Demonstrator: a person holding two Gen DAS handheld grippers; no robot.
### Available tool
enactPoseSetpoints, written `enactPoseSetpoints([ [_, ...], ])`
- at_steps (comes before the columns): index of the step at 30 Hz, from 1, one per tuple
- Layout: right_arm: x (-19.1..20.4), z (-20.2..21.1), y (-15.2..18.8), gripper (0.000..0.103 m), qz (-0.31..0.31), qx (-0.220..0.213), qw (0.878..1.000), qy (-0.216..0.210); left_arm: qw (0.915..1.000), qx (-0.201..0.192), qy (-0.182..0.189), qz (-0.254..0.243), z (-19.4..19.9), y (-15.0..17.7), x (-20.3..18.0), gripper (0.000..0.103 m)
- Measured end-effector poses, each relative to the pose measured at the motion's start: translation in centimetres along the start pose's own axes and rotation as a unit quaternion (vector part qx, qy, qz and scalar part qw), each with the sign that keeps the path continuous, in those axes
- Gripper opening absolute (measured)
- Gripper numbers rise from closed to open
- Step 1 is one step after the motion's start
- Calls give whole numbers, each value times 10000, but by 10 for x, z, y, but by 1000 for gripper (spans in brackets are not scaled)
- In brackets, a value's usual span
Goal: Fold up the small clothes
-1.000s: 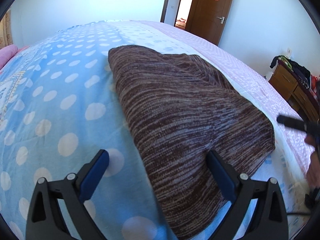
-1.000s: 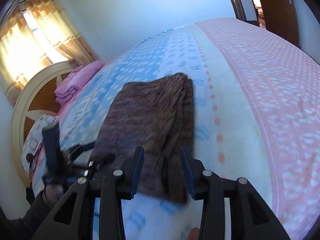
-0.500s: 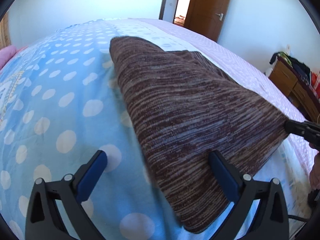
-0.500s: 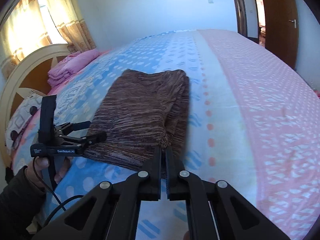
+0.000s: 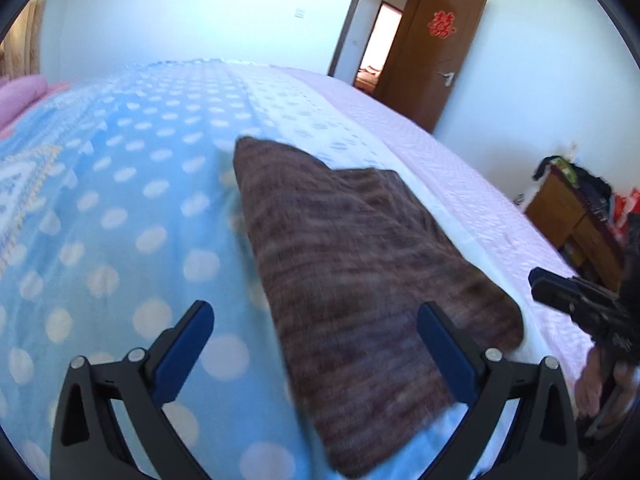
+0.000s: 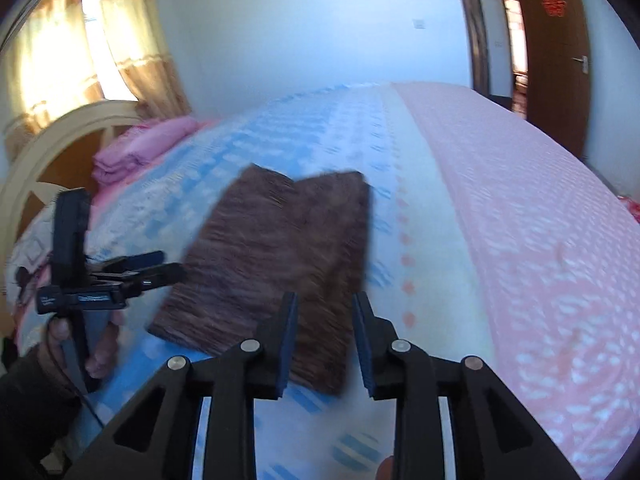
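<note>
Half a second ago our right gripper (image 6: 325, 338) had its jaws pressed together at the near corner of the brown knit garment (image 6: 276, 264); since then they have parted and are opening, and the cloth has dropped back flat. Its near edge shows in the gap between the blue pads, but neither pad presses on it. Our left gripper (image 5: 316, 350) has its jaws spread wide, as they were a second ago, with the garment's near left corner lying under the gap and nothing pinched. Both wrist views are blurred, so the knit's texture reads only as smeared dark stripes. We see the garment folded into a rough rectangle on the bedspread (image 6: 500, 216), lying along the seam where the blue dotted part meets the pale strip, with the pink part well off to its right. In the right wrist view the left gripper sits just beside the garment's left edge, held in a hand (image 6: 76, 344) with a dark sleeve. In the left wrist view the right gripper's black fingers (image 5: 568, 292) poke in from the right, near the garment's right corner but apart from it. Folded pink bedding (image 6: 140, 152) rests by the headboard (image 6: 52, 144), and a brown door (image 5: 432, 52) stands open beyond the bed.
</note>
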State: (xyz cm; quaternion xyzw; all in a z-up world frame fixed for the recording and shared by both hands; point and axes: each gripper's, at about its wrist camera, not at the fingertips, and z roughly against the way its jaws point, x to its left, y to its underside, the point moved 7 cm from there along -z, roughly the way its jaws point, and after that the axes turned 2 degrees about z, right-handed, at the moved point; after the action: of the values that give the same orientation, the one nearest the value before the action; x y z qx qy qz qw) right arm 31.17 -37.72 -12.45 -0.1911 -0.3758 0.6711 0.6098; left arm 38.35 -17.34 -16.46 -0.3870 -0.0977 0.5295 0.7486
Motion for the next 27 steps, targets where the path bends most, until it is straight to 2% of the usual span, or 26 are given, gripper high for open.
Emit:
enactPoseSetpoints([
  [3, 19, -33, -6, 29, 140, 186, 9993, -296, 9983, 215, -504, -219, -20, -2, 3, 103],
  [5, 18, -61, -3, 29, 155, 496, 9985, -165, 9951, 394, -830, -364, -29, 3, 10, 103],
  [6, 7, -79, 3, 29, 152, 763, 9968, 164, 9951, 526, -752, -353, -33, 9, 11, 103],
  [7, -2, -86, 9, 27, -10, 917, 9955, 224, 9960, 610, -598, -276, -34, 16, 11, 103],
  [9, -11, -84, 11, 27, -325, 880, 9956, -14, 9961, 763, -393, -211, -37, 30, 14, 103],
  [12, -3, -70, 9, 27, -131, 863, 9962, -28, 9964, 646, -472, -287, -35, 31, 13, 103],
  [14, -3, -64, -5, 27, 13, 686, 9976, 78, 9962, 629, -504, -329, -36, 32, 11, 103],
  [17, -28, -75, -32, 27, -313, 538, 9972, 403, 9964, 594, -502, -345, -35, 32, 12, 103],
  [20, -43, -107, -38, 27, -492, 869, 9941, 428, 9968, 582, -450, -297, -35, 31, 13, 103],
  [21, -45, -117, -38, 25, -513, 920, 9938, 367, 9969, 575, -450, -297, -35, 31, 12, 103],
  [22, -47, -120, -38, 7, -472, 887, 9941, 404, 9969, 572, -454, -297, -35, 31, 13, 103],
  [25, -56, -111, -41, 5, -573, 634, 9944, 624, 9967, 583, -464, -317, -37, 31, 11, 103],
  [27, -63, -111, -34, 3, -681, 733, 9927, 668, 9964, 588, -487, -362, -36, 33, 9, 103],
])
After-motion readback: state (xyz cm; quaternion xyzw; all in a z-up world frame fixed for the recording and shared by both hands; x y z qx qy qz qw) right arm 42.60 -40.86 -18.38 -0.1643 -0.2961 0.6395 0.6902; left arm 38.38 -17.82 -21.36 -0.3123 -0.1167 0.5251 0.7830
